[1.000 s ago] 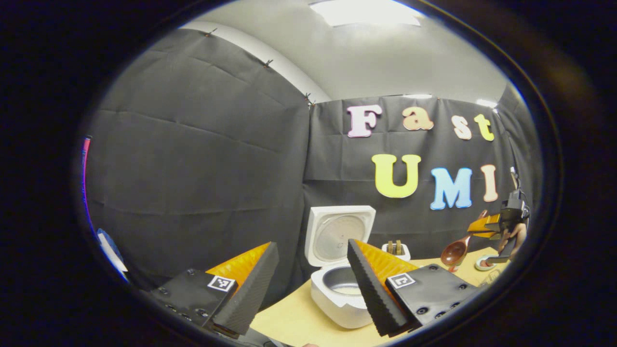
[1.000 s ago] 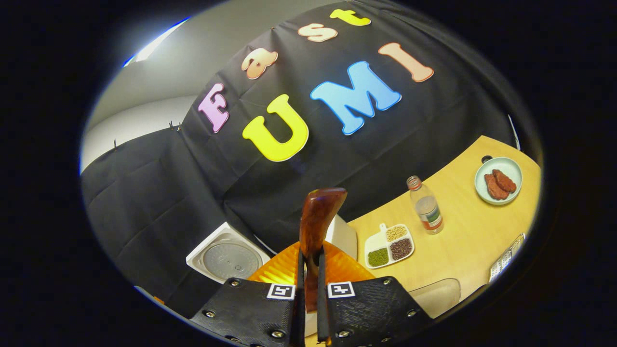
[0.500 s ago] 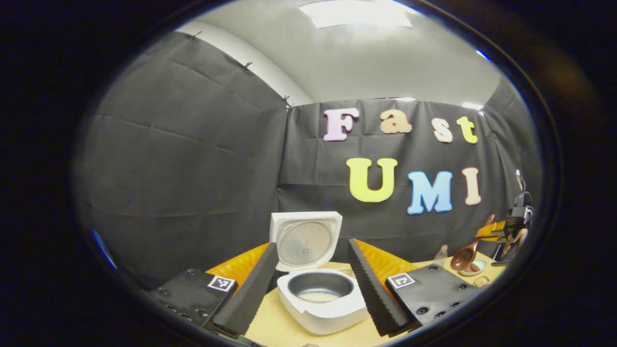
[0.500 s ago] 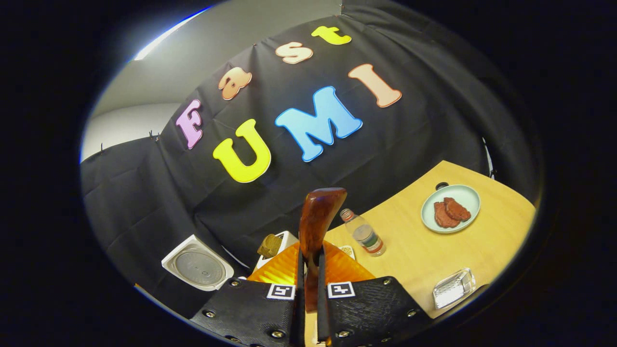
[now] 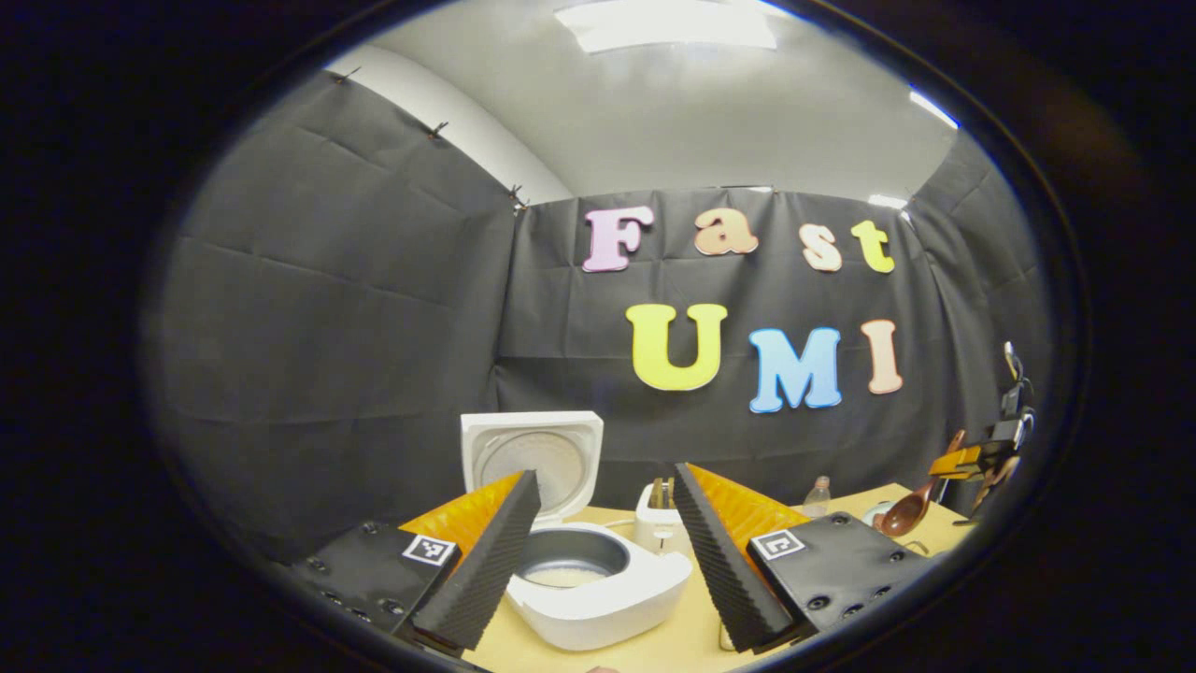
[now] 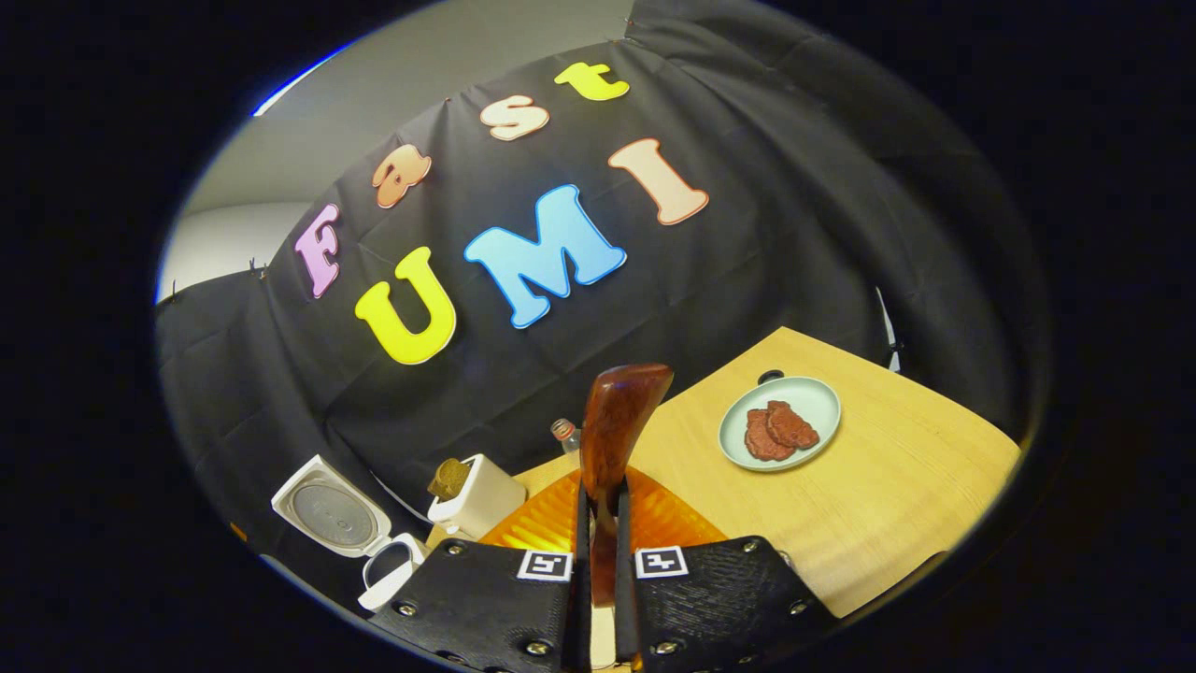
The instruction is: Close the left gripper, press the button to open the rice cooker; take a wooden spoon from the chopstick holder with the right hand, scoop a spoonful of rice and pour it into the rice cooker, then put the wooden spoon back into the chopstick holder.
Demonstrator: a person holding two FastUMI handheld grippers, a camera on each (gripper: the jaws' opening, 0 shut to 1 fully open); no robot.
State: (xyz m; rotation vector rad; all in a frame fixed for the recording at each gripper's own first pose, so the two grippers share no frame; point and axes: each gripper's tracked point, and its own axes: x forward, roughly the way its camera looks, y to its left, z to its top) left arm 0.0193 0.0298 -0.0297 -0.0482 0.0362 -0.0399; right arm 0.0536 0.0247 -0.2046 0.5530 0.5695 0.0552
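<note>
The white rice cooker stands open on the table, lid upright, with a pale layer in its pot. My left gripper is open above and in front of it, nothing between its fingers. The white chopstick holder stands just right of the cooker. At the far right, my right gripper holds the wooden spoon, bowl hanging down. In the right gripper view my right gripper is shut on the wooden spoon's handle. The cooker and holder lie at lower left.
A pale green plate with brown meat slices sits on the wooden table to the right. A small clear bottle stands behind the spoon handle and shows as bottle in the left gripper view. Black cloth walls close the back and sides.
The left gripper view has drifted so the cooker slid leftward. My right gripper has swung with the spoon, cooker and holder sliding left, the plate nearing centre and the grain tray leaving view. Neither gripper's state changed.
</note>
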